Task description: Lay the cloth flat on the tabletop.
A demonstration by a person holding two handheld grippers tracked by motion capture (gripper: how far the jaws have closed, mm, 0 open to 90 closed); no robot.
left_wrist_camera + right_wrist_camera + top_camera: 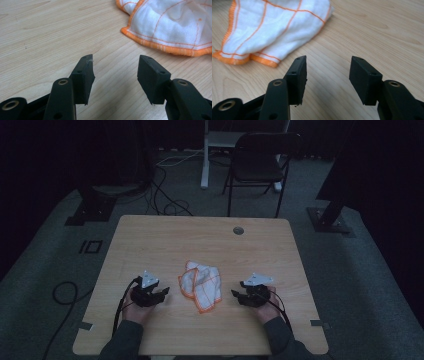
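High view has the crumpled white cloth with orange stitched edging (201,286) at the middle of the pale wooden desk (150,235), the left hand-held gripper (162,293) at its 9 o'clock and the right hand-held gripper (236,294) at its 3 o'clock. Both gripper views add wide-parted, empty jaws near the hem. A dark folding chair (260,162) stands at 12 o'clock on grey carpet; the desk's far half lies bare.

Cloth (201,285) on table (150,240), centre-front
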